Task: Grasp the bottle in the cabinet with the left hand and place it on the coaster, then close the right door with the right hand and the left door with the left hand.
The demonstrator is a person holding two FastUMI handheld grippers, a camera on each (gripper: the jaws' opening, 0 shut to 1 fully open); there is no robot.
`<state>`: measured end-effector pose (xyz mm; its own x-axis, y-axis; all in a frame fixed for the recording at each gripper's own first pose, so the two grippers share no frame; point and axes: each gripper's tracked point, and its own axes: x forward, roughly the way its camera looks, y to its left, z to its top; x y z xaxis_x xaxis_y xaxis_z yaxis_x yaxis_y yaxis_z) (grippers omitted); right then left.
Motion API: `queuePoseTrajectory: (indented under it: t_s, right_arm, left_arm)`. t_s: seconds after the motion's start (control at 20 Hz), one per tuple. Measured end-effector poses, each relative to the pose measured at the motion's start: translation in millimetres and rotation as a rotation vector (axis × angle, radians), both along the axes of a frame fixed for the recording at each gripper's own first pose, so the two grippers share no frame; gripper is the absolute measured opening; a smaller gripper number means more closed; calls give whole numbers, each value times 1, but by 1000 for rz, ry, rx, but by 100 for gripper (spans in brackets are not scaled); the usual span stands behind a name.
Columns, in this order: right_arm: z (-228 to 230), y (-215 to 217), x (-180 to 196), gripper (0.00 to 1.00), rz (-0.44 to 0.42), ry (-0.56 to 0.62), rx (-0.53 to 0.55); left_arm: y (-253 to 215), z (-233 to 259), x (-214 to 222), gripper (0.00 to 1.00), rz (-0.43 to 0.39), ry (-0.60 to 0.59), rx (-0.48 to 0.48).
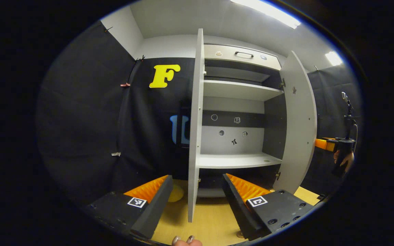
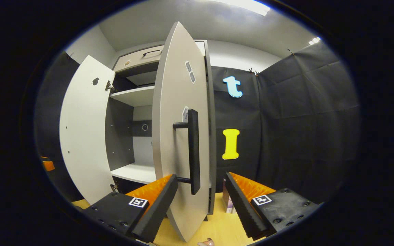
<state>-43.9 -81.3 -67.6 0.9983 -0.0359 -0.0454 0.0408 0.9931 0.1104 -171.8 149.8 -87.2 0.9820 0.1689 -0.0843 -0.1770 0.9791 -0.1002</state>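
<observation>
Tall pale-grey cabinet [image 1: 238,160] stands on the light wooden tabletop [image 1: 214,225], shelves bare. Left door [image 1: 195,136] swung out, edge-on, long axis upright, between the spread fingers of the left gripper [image 1: 197,186]. Right door [image 2: 180,136] half-open, black bar handle [image 2: 193,150] vertical, just above the right gripper [image 2: 200,186], fingers apart. Bottle unseen; round coaster [image 1: 175,193] beside left door's foot.

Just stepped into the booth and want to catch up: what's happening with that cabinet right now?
A person is working at a light grey two-door cabinet with a handheld gripper in each hand. Both doors are open. The right gripper is open, its fingers on either side of the right door near the black bar handle. The left gripper is open too, straddling the edge of the left door. The shelves in sight hold no bottle.
</observation>
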Motion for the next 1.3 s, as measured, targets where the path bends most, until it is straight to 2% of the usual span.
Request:
queuePoseTrajectory:
  t_s: [0.35, 0.55, 0.8, 1.0, 1.1, 1.3]
  right_arm:
    - [-3, 81, 61, 95, 80, -8, 30]
    - [-6, 110, 98, 95, 41, -8, -62]
    - [-10, 123, 127, 93, -31, -29, -119]
    - [-14, 126, 120, 93, -22, -4, -171]
    - [-14, 126, 103, 96, -20, 6, -176]
    - [-25, 114, 59, 96, -44, 42, -163]
  left_arm:
    - [52, -9, -9, 94, 70, 8, 2]
    - [76, -1, 2, 94, 82, -17, -3]
    - [91, 0, 38, 94, 17, -39, -12]
    - [81, 8, 69, 94, -85, -64, -15]
    - [82, 10, 79, 94, -114, -73, 3]
    - [78, 5, 92, 94, -166, -60, 34]
